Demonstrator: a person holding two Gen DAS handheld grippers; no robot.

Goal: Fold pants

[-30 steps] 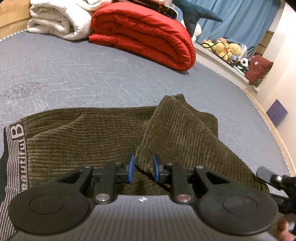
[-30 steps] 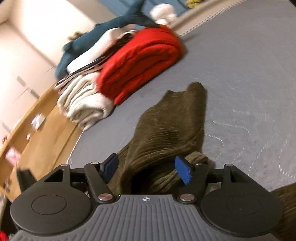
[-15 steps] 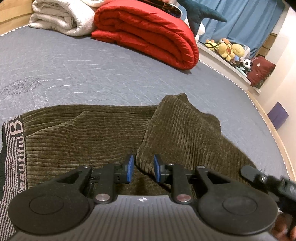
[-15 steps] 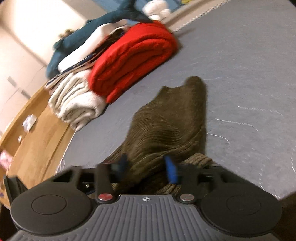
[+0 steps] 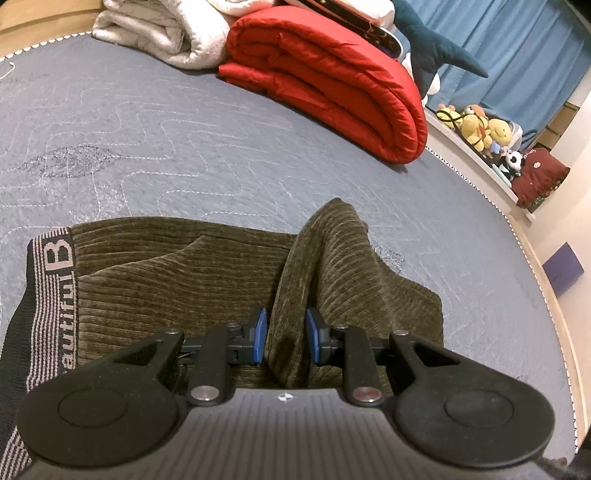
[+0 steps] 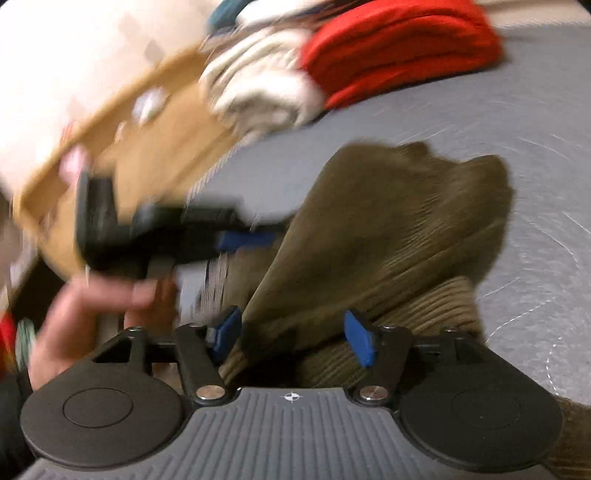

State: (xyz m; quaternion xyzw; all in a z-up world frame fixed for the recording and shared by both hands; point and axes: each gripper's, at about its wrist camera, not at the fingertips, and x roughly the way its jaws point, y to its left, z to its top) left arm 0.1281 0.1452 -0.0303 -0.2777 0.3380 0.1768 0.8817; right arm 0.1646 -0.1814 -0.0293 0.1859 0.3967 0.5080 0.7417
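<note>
Both grippers' fingers (image 5: 260, 334) astride raised pants (image 5: 207, 280) folds

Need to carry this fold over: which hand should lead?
Left, probably. The left gripper pinches a raised ridge of the pants; the right gripper has just reopened, cloth loose between its jaws.

We see a grey quilted mattress (image 5: 221, 147) with a red folded duvet (image 5: 332, 85) and white blankets (image 5: 166, 33) at its far end. Blue curtains (image 5: 517, 48) hang beyond, above a ledge of plush toys (image 5: 480, 127). Cream walls (image 5: 576, 177) close the right side.
</note>
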